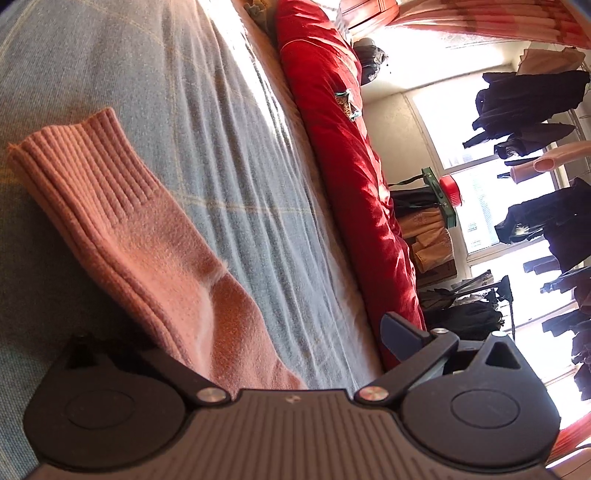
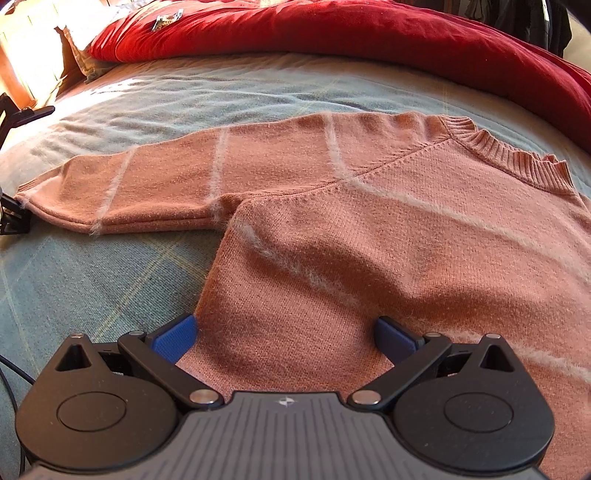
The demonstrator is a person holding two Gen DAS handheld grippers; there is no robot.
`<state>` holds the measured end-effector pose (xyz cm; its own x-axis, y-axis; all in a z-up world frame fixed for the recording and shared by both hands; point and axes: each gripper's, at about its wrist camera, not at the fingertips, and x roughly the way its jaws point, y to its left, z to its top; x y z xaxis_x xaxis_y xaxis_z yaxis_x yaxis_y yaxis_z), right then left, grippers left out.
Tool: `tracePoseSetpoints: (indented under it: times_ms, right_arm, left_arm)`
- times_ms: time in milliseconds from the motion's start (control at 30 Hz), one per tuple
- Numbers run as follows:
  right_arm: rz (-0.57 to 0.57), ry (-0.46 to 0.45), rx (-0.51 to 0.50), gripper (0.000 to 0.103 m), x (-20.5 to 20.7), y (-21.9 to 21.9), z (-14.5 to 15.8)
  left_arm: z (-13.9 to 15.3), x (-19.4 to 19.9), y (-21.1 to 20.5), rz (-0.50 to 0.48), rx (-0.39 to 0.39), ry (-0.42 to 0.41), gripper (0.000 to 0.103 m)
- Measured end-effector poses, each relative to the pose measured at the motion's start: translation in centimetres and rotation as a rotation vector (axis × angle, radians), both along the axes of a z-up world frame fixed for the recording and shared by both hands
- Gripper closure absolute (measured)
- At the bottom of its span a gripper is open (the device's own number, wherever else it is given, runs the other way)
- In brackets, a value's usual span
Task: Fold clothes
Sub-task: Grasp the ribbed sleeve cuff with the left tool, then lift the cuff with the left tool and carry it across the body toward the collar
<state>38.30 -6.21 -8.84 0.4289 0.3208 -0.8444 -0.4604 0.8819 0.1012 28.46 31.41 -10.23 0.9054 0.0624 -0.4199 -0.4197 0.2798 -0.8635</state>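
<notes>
A pink sweater [image 2: 369, 229] with pale fuzzy stripes lies flat on the blue plaid bedsheet [image 2: 110, 273], one sleeve [image 2: 140, 188] stretched sideways. The right gripper [image 2: 284, 338] is spread wide over its hem; the left gripper [image 1: 258, 328] is spread around the cuff [image 1: 85, 173] (one fingertip hidden). Beyond lie a red quilt [image 2: 369, 33] and dark clothes [image 1: 535, 99] hanging by the sunlit window [image 1: 476, 195].

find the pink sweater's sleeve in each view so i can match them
Left wrist: the sleeve fills the left and centre, ribbed cuff at upper left, running down between the open jaws.
Right wrist: the sleeve stretches across the left, out from the sweater body.
Shared landmark: the red quilt beyond the blue bedsheet.
</notes>
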Motion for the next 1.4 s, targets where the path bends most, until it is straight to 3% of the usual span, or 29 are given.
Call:
tracePoseSetpoints:
  times_ms: [200, 433, 800, 1400]
  right_arm:
    - [0.029, -0.030, 0.036, 0.000, -0.9, -0.1, 0.6]
    - [0.091, -0.051, 0.096, 0.000, -1.7, -0.1, 1.8]
    - [0.192, -0.075, 0.164, 0.000, -3.3, 0.0, 3.0]
    - [0.135, -0.066, 0.168, 0.000, -2.4, -9.1, 4.1]
  left_arm:
    - [1.7, 0.1, -0.4, -0.010, 0.002, -0.081, 0.001]
    - [3.1, 0.9, -2.2, -0.027, 0.003, -0.110, 0.002]
    - [6.4, 3.5, -6.0, -0.131, 0.020, -0.144, 0.002]
    - [9.3, 9.4, -14.7, -0.274, -0.019, -0.213, 0.002]
